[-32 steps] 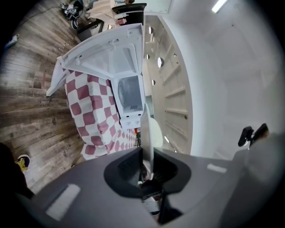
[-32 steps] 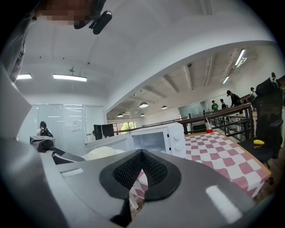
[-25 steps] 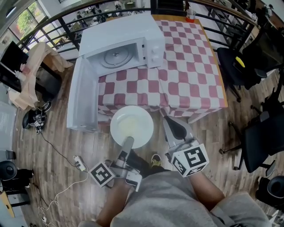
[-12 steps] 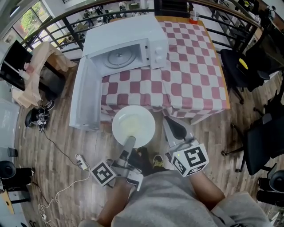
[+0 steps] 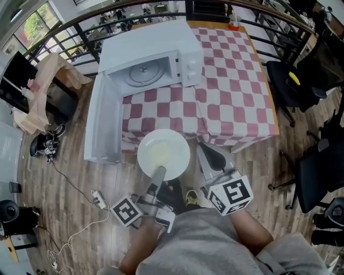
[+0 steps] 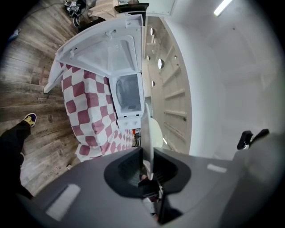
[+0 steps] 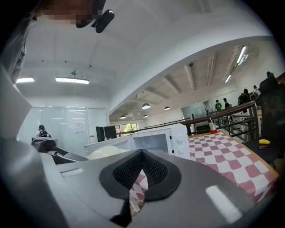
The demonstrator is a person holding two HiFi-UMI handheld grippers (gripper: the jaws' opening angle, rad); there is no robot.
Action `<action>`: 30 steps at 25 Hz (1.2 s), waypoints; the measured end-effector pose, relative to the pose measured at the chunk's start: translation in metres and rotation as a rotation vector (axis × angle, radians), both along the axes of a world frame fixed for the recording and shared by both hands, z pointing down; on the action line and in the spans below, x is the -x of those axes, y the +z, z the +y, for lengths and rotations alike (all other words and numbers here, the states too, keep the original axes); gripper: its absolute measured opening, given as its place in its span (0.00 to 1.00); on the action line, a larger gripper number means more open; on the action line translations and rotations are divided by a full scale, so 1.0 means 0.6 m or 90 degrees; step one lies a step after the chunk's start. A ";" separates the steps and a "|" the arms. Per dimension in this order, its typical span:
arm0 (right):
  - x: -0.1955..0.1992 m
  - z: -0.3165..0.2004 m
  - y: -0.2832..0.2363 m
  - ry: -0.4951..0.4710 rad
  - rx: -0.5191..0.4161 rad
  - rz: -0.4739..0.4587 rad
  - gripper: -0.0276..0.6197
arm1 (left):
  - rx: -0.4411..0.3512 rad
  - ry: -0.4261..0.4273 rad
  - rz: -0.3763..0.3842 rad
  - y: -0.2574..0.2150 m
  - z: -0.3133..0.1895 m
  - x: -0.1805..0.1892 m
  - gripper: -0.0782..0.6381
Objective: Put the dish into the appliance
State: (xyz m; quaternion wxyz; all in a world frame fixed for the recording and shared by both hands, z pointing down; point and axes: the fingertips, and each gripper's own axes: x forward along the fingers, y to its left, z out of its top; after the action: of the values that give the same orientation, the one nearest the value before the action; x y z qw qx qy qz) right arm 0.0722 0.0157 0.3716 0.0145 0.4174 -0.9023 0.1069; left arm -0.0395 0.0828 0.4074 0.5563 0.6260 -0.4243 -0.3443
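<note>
A white round dish (image 5: 163,152) hangs level over the floor, just in front of the table's near edge. My left gripper (image 5: 159,173) is shut on its near rim. In the left gripper view the dish (image 6: 150,133) stands edge-on between the jaws. The white microwave (image 5: 152,53) sits at the table's far left corner with its cavity and glass turntable showing. Its door (image 5: 102,124) is swung open toward me. My right gripper (image 5: 208,154) is to the right of the dish, shut and empty. The right gripper view shows the microwave (image 7: 156,140) ahead.
The table carries a red-and-white checked cloth (image 5: 231,86) that drapes over its near edge. Black office chairs (image 5: 301,80) stand to the right. A cardboard-covered stand (image 5: 43,91) and cables (image 5: 70,225) lie on the wooden floor at the left. A railing (image 5: 134,11) runs behind the table.
The dish and both grippers keep nearly the same places; the whole view has only shifted slightly. The grip on the dish is unchanged.
</note>
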 end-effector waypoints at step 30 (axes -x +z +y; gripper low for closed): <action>0.126 -0.211 0.026 0.003 0.016 0.018 0.04 | 0.019 0.020 0.002 0.024 -0.229 0.101 0.17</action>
State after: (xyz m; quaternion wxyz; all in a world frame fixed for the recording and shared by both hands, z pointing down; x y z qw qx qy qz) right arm -0.0037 -0.1111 0.3871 0.0325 0.4209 -0.8995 0.1125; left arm -0.1004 -0.0544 0.4215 0.5714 0.6237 -0.4186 -0.3307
